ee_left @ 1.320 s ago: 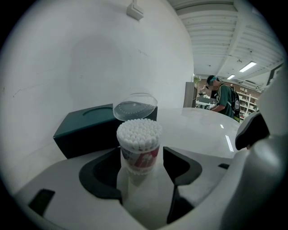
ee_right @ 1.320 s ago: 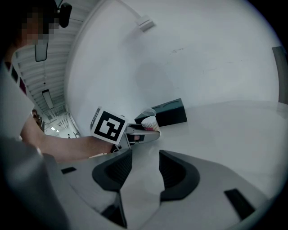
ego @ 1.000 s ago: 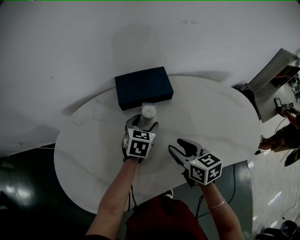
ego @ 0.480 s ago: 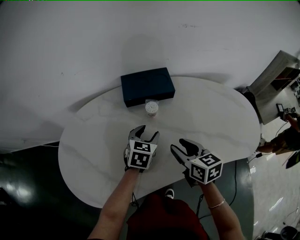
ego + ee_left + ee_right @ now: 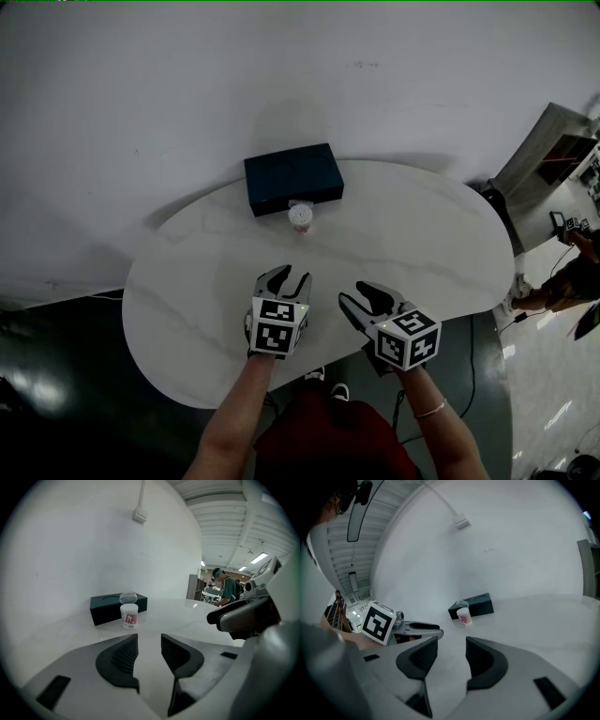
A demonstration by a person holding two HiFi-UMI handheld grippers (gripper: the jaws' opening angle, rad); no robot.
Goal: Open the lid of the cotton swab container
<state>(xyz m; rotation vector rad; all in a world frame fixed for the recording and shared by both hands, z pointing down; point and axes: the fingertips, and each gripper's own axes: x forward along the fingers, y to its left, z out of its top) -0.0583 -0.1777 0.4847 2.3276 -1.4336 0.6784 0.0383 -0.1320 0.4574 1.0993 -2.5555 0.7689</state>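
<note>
Left gripper (image 5: 287, 278) pulled back from cotton swab container (image 5: 300, 217), jaws just narrowed, empty, right gripper (image 5: 360, 298) jaws apart

Each hand carries a pale grey two-jaw tool, the left gripper (image 5: 286, 277) and the right gripper (image 5: 364, 298) built alike, with curved fingers faced in black ribbed pads (image 5: 123, 657). Behind the jaws each bears a white cube (image 5: 277, 326) printed with bold black square markers. A thin bracelet (image 5: 432, 410) circles the right wrist, and the person wears a dark red garment (image 5: 328, 441).
</note>
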